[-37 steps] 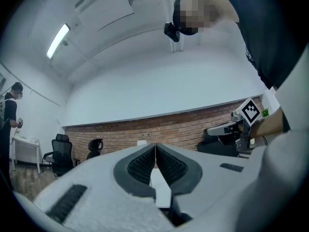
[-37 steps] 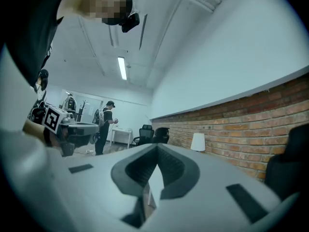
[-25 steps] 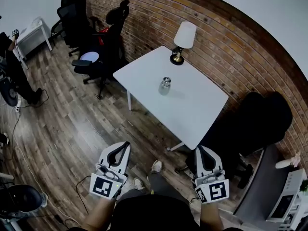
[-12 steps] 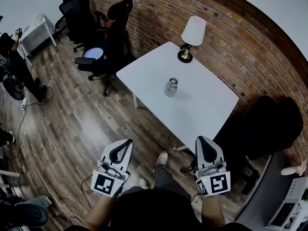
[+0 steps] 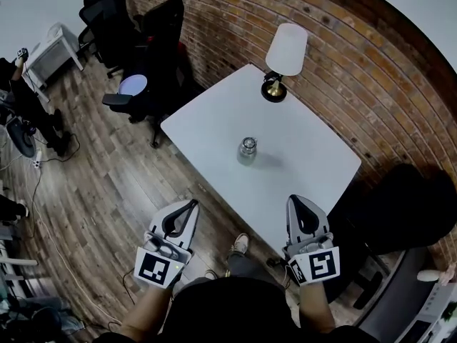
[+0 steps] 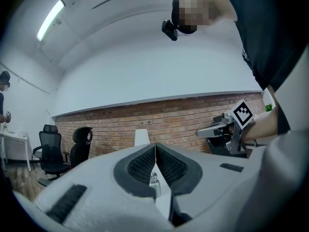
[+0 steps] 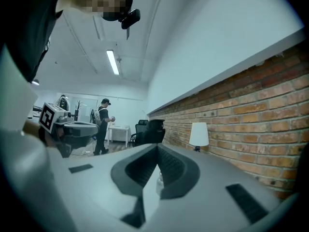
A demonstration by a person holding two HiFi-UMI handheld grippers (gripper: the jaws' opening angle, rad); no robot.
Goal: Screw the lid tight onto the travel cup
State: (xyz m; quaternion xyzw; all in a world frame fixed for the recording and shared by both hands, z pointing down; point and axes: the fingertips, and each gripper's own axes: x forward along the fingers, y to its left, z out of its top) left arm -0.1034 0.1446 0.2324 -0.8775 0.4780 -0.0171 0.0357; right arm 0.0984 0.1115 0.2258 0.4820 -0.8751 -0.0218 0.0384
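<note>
**Closing on the surface, both claws shut and empty**

Since a second ago you have stepped in. The near corner of the surface [image 5: 300, 156], which lay well ahead of you, now reaches in between the two claws, and the cup sits closer.

Your left claw [image 5: 188, 205] has its jaws pressed together, the ridged pads meeting in a thin line with nothing gripped. Your right claw [image 5: 297, 199] is the same, closed on nothing. Both point level toward 12 o'clock, side by side. The left one is over the wooden floor [image 5: 107, 177] and the right one is at the surface's near edge.

The travel cup [image 5: 247, 149] stands upright and alone near the middle of the surface, at 12 o'clock from the midpoint between your claws and well apart from both. In each gripper view it shows only in the distance, past the closed pads. Its lid [image 5: 248, 143] looks like a narrower cap on top, but it is too small to tell how far it is threaded. A lamp [image 5: 284, 56] stands at 1 o'clock from the cup, by the brick wall [image 5: 343, 48]. Office chairs [image 5: 146, 56] sit off at 10 o'clock.

The step in hand looks like the approach.
- Open both claws before you arrive, not over the cup.
- Take the body low with one claw and clamp it firmly first. The cup looks smooth and light, so it may slide or tip on the bare surface.
- Set the other claw square on the lid, in line with the cup's axis.
- Turn in short bites, re-gripping between them.
- Stop when the body tries to turn with the lid.
</note>
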